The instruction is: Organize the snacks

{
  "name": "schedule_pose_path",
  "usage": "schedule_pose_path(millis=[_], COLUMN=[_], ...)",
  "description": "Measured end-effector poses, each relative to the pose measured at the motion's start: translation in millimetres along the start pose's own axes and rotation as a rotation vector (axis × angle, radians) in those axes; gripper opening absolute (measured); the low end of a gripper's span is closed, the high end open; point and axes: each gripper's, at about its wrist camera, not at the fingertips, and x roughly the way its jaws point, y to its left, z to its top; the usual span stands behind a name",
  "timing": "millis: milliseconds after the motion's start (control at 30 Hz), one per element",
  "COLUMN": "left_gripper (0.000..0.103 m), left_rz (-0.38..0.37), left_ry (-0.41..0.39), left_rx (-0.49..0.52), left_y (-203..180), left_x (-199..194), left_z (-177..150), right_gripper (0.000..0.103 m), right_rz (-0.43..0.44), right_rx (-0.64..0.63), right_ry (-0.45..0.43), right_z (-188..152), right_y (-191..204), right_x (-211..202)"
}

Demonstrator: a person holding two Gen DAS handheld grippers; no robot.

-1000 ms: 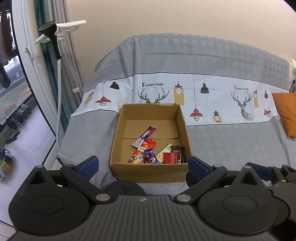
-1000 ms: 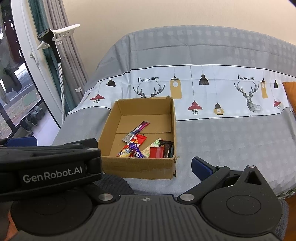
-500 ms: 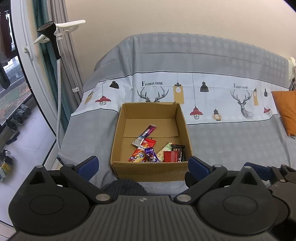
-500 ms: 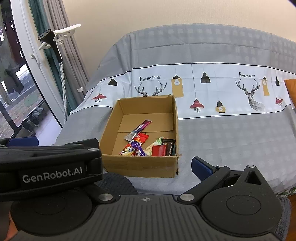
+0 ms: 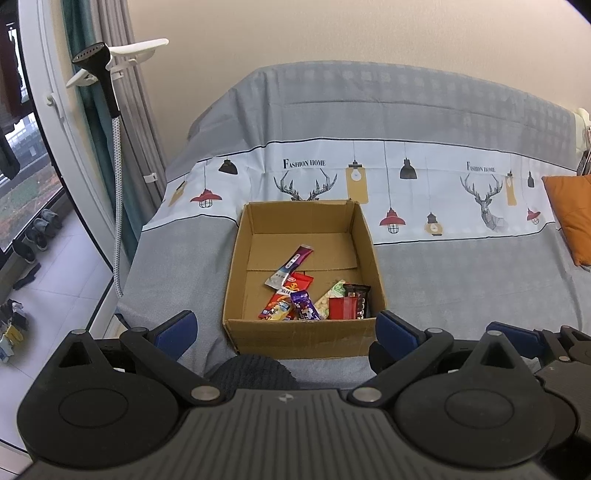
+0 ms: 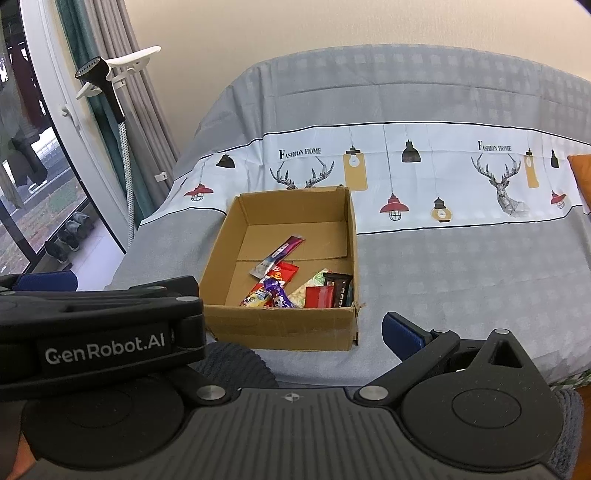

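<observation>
Left gripper (image 5: pixel 284 326): jaws wide apart, empty.
Right gripper (image 6: pixel 295 332): jaws spread, empty; left finger hidden.
Snacks (image 5: pixel 314 295): heaped in cardboard box (image 5: pixel 236 280), frame centre, on bed (image 5: pixel 461 288).
Risk: overlapping wrappers; a pinch may lift two.

A grey bedspread (image 5: pixel 424 122) with deer print meets a beige wall (image 5: pixel 332 33); daylit window (image 5: pixel 26 155) left.
</observation>
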Motion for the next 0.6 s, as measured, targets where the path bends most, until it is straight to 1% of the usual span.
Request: schedule_pose_path(millis=[600], left_gripper=[0.103], left_rz=[0.007], left_ry=[-0.007], left_rx=[0.003], left_y=[0.0], left_x=[-2.7], left_z=[-3.1], right_gripper=[0.102], right_rz=[0.012], right_rx=[-0.005], right_ry=[-0.010], right_z=[-1.6], right_y=[-1.6], right_x=[-1.6])
